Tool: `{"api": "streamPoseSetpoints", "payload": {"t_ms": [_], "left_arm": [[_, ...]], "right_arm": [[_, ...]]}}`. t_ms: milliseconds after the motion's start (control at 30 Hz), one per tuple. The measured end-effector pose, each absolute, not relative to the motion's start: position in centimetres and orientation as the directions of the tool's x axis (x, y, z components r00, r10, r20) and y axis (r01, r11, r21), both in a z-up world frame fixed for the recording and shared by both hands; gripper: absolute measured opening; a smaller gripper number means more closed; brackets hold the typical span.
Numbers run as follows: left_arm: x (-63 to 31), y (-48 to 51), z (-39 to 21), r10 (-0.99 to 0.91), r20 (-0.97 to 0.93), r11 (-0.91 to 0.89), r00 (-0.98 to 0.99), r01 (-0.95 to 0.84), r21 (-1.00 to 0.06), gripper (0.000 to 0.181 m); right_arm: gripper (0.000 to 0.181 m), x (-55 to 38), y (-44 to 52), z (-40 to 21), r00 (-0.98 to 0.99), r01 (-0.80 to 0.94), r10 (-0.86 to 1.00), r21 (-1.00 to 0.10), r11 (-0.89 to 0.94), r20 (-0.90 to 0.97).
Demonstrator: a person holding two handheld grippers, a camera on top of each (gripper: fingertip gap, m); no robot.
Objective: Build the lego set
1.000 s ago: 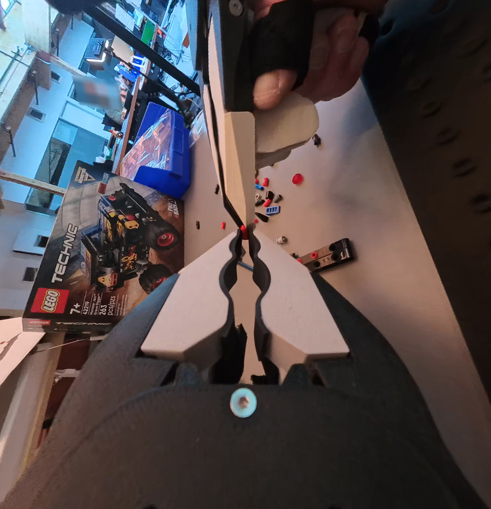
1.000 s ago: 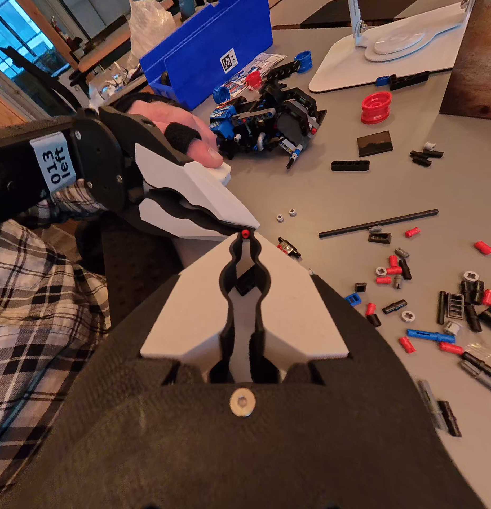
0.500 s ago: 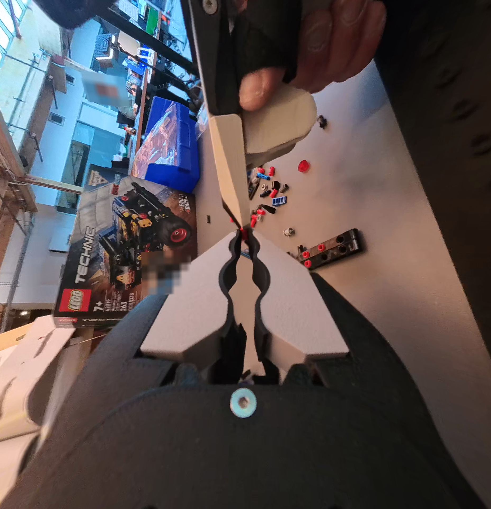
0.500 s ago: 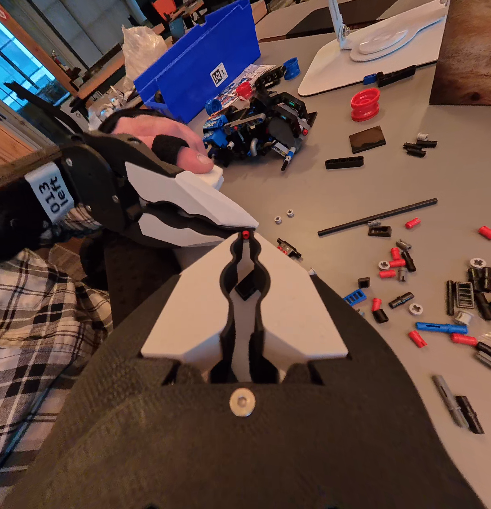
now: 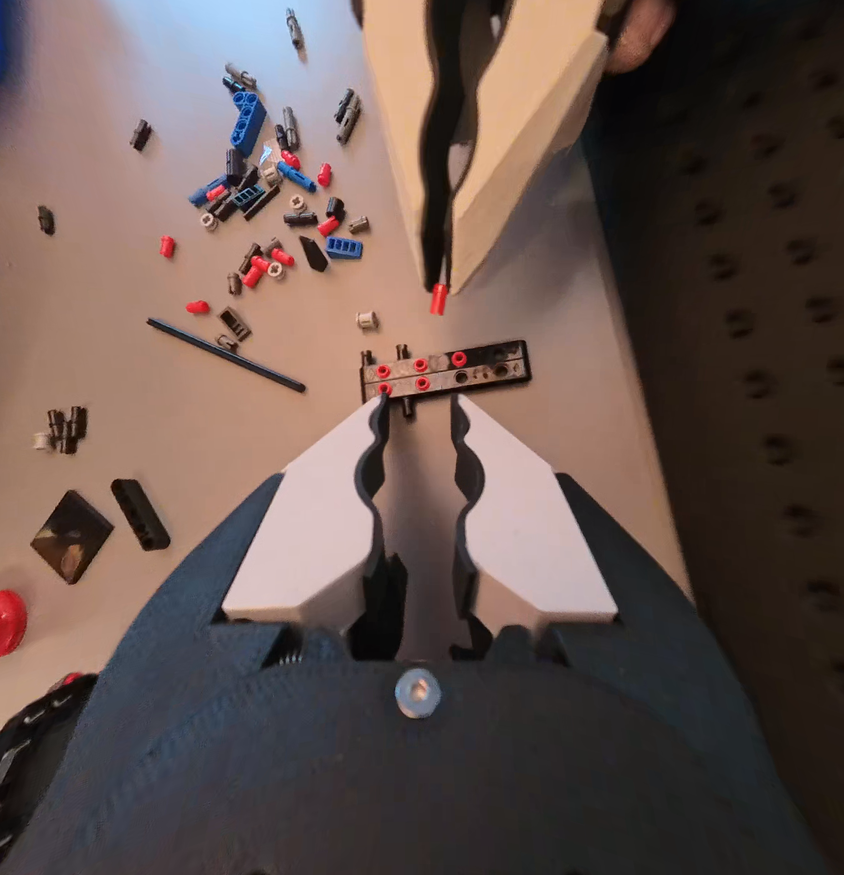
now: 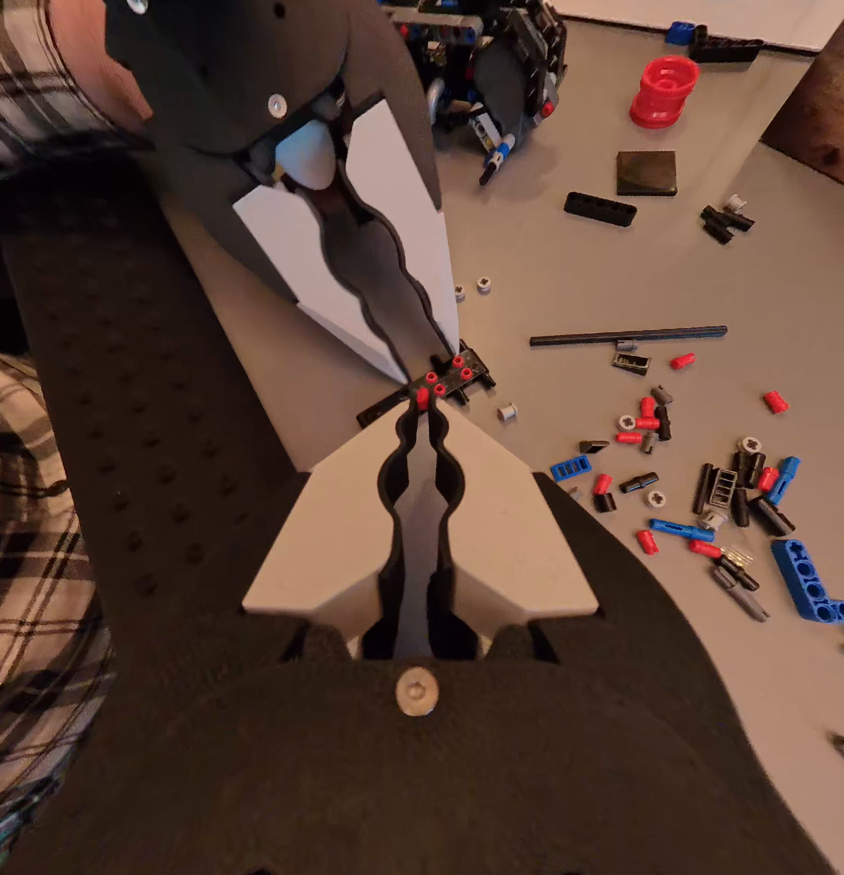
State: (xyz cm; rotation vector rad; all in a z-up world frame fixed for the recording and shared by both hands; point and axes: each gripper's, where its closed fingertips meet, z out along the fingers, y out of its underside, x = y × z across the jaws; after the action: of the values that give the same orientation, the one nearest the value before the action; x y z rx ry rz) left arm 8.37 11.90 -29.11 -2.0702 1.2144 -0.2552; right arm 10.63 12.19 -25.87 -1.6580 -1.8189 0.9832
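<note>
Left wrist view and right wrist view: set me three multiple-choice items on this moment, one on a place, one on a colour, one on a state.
1. Where does the black beam lie?
A. On the table, just ahead of the left tool
B. On the black square tile
C. On top of the red wheel hub

2. What colour is the pin held by the right tool?
A. Blue
B. Grey
C. Red

3. How does the left tool stand?
A. Shut on the beam
B. Open, holding nothing
C. Shut on the long black axle

Answers:
1 A: the beam lies flat on the table right past the left tool's tips.
2 C: the red pin sticks out between the right tool's closed tips.
3 B: a wide gap shows between its fingers, with nothing in it.
</note>
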Motion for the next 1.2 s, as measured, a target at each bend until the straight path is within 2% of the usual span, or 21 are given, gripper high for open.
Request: {"api": "streamPoseSetpoints", "payload": {"t_ms": [133,233,300,367,467,633,1200], "left_arm": [[9.3,11.9,-29.3,-0.815,-0.165,-0.325,0.555,-0.674,-0.663,0.021],[9.5,12.0,-28.8,-0.808,-0.238,-0.281,0.539,-0.708,-0.649,0.037],[10.2,12.0,-27.8,-0.817,-0.266,-0.214,0.512,-0.697,-0.684,0.041],[10.7,12.4,-26.6,-0.795,-0.353,-0.128,0.493,-0.706,-0.697,0.038],[11.2,12.3,-25.5,-0.755,-0.502,0.008,0.423,-0.759,-0.652,0.024],[11.9,12.1,-24.9,-0.724,-0.568,0.076,0.392,-0.773,-0.63,0.003],[12.0,12.4,-24.3,-0.658,-0.652,0.098,0.378,-0.815,-0.571,0.002]], "right_arm": [[0.002,11.2,12.1,-26.0,-0.159,0.652,0.985,-0.756,0.051,-0.071],[0.002,11.5,11.8,-25.7,-0.18,0.639,0.979,-0.768,0.045,-0.092],[0.002,11.6,11.5,-25.3,-0.185,0.619,0.976,-0.785,0.024,-0.116],[0.002,11.6,11.3,-25.0,-0.19,0.602,0.97,-0.799,-0.006,-0.15],[0.002,11.6,11.2,-24.6,-0.19,0.58,0.964,-0.813,-0.044,-0.187],[0.002,11.4,11.2,-23.9,-0.18,0.548,0.956,-0.831,-0.1,-0.233],[0.004,11.4,11.3,-23.1,-0.149,0.498,0.929,-0.838,-0.224,-0.337]]}}
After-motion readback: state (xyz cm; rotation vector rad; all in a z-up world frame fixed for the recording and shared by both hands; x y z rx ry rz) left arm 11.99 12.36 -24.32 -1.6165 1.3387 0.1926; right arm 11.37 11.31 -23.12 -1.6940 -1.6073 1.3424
